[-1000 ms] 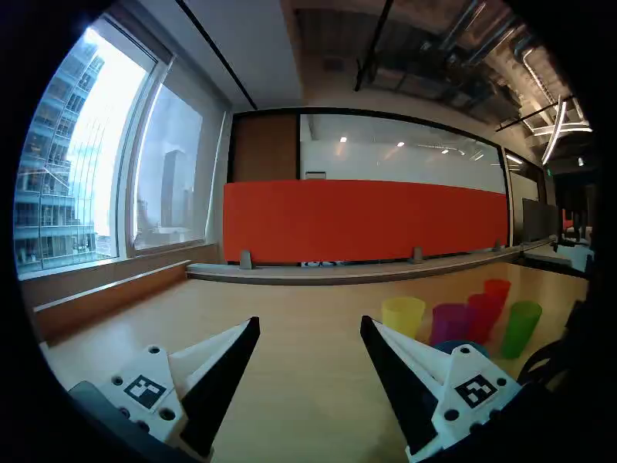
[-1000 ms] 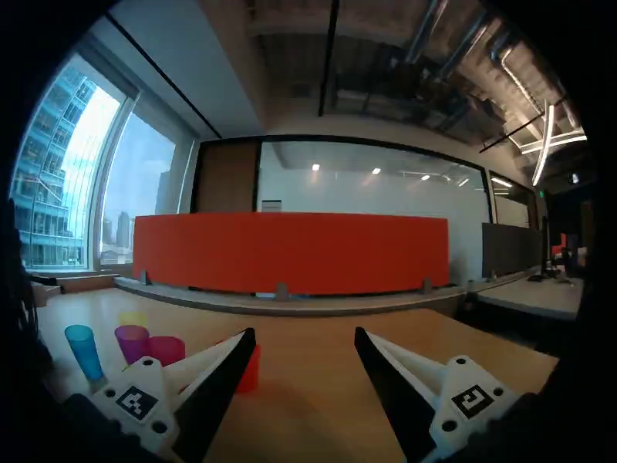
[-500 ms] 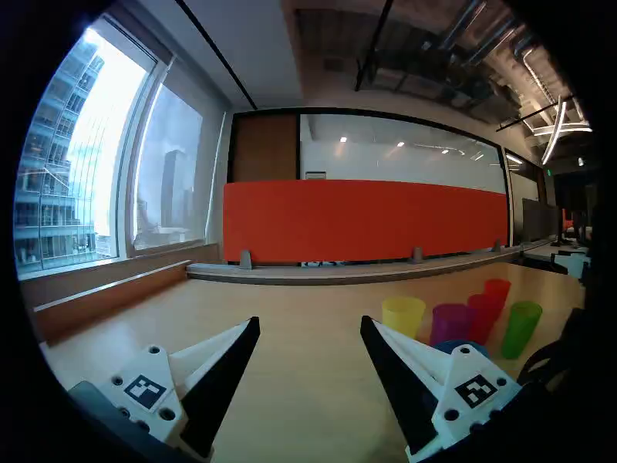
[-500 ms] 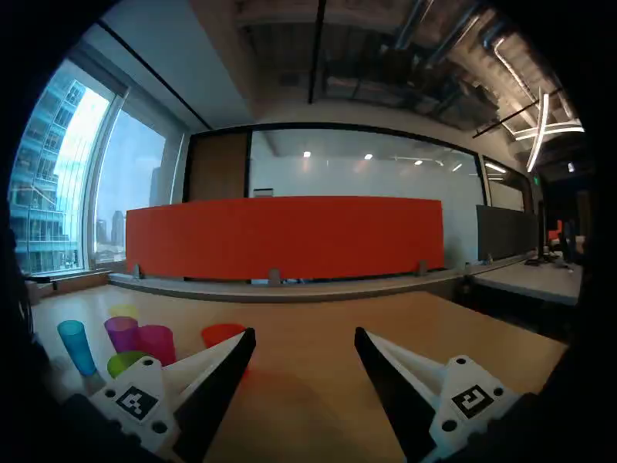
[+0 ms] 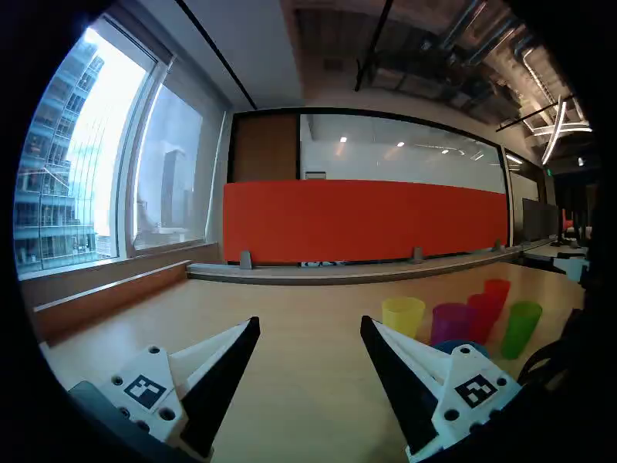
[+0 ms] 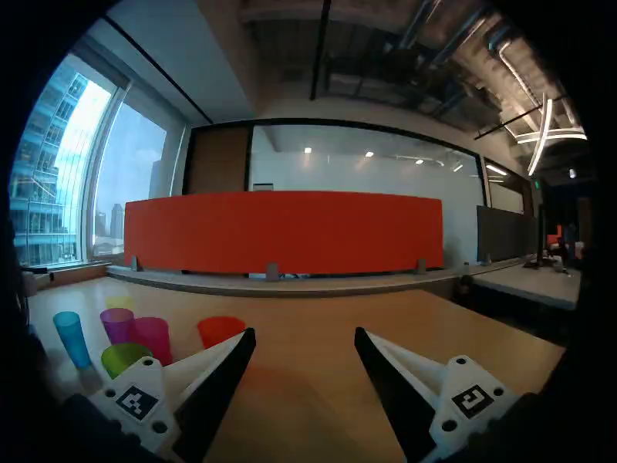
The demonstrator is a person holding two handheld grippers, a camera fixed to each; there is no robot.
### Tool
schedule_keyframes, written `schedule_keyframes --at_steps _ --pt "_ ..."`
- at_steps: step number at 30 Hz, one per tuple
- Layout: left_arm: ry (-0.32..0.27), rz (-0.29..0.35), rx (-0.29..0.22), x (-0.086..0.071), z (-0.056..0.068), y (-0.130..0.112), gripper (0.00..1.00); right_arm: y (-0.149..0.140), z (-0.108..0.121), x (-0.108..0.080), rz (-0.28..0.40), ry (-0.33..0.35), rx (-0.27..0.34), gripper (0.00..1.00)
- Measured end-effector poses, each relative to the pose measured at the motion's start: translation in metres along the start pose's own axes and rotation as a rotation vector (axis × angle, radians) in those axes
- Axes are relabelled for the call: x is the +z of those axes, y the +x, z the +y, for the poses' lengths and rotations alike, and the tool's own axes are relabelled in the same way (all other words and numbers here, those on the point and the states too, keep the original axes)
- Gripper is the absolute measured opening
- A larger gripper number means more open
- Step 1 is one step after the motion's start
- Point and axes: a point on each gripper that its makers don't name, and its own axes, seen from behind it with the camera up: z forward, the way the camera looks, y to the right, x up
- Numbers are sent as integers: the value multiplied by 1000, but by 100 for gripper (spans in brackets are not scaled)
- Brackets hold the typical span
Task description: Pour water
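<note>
1. Presently my left hand-held gripper (image 5: 308,324) stands open. Its two fingers are spread wide, with bare table (image 5: 231,297) between them and nothing held.
2. Left gripper view: the cups stand on the table ahead and to the right of this hand-held gripper, apart from it. The yellow cup (image 5: 402,315) is closest to the gap, just beyond the right finger's tip. The purple cup (image 5: 451,322), pink cup (image 5: 482,315), red cup (image 5: 497,292) and green cup (image 5: 522,328) follow rightward in a close cluster. The blue cup (image 5: 461,347) is partly hidden behind the right finger.
3. My right hand-held gripper (image 6: 305,337) is likewise open and empty, its fingers wide apart over the table (image 6: 347,316).
4. Right gripper view: the cups lie ahead and to the left. The red cup (image 6: 220,330) sits just beyond the left finger's tip, nearest the gap. The pink cup (image 6: 152,338), purple cup (image 6: 117,324) and green cup (image 6: 123,357) group farther left. The blue cup (image 6: 72,338) stands leftmost, and the yellow cup (image 6: 119,302) is farthest back.
5. The cups stand upright with their mouths up. I cannot tell whether any holds water.
6. Background: an orange partition (image 5: 362,220) runs along the table's far edge, and a window (image 5: 77,185) lies to the left.
</note>
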Motion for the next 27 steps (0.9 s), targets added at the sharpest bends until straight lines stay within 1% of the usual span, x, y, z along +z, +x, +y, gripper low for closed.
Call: schedule_keyframes --at_steps 8,27 --pt "0 0 0 0 0 0 97 0 -1 -2 0 3 0 100" --pt "0 0 0 0 0 0 97 -1 -1 0 -3 5 1 100"
